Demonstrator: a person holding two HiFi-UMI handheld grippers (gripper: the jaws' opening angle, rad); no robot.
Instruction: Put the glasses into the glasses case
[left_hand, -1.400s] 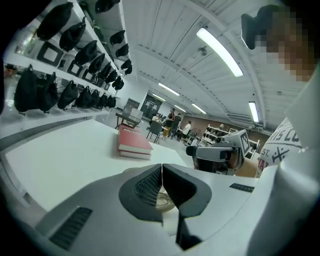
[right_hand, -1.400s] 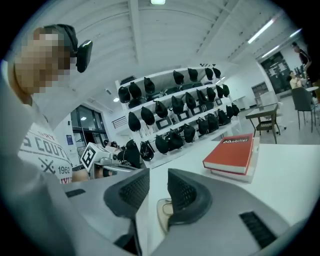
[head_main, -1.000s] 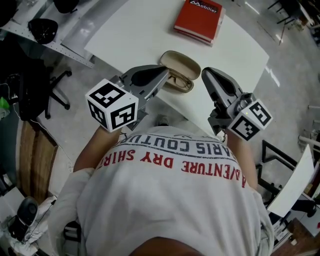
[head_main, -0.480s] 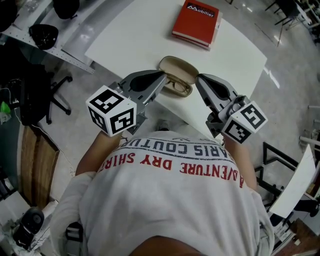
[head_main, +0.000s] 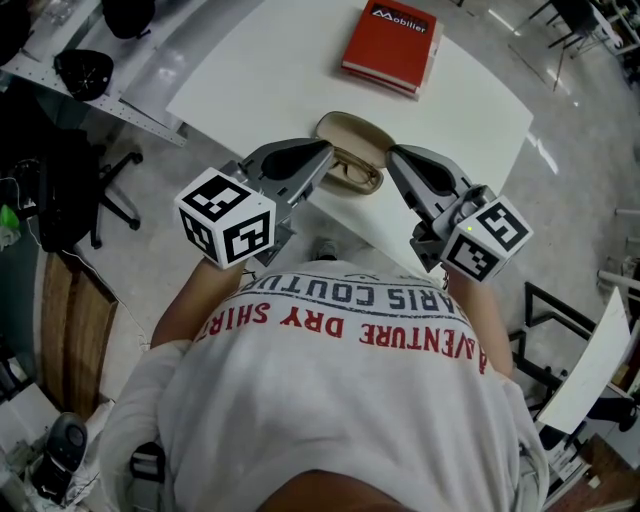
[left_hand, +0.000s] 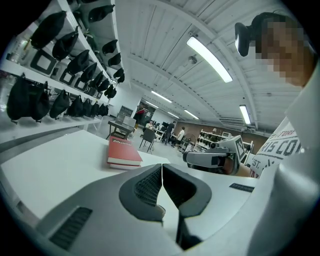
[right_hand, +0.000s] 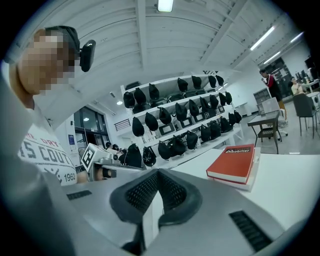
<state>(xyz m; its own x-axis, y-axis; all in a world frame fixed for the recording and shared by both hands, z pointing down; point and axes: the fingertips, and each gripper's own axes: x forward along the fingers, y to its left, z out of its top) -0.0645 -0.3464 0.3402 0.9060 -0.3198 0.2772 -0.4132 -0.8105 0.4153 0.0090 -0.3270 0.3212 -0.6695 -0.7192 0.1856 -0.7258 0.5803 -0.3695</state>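
Between the two claws, head view: glasses case (head_main: 352, 132) lying open on the white surface (head_main: 260, 70), glasses (head_main: 356, 173) seemingly resting in its near half, lid swung back toward the red book (head_main: 392, 42). Left claw (head_main: 322, 158) just beside the case's left end, right claw (head_main: 393, 158) just beside its right end; contact with the case impossible to tell. Both with jaws pressed together, nothing gripped. Probably stationed this way to bracket the case: one side to steady it, the other to tip the lid down. Judged nearly finished, only the closing left, provided the glasses really sit fully inside.

Along the left claw (left_hand: 161, 172), left gripper view: jaws meeting tip to tip, empty. Case and glasses out of sight, hidden beneath the claw's own body. Red book ahead and leftward on the surface; right claw across to the right, held low and roughly level.

Along the right claw (right_hand: 157, 175), right gripper view: jaws likewise closed on nothing. Red book ahead to the right, left claw off to the left. Case again masked below the tips.
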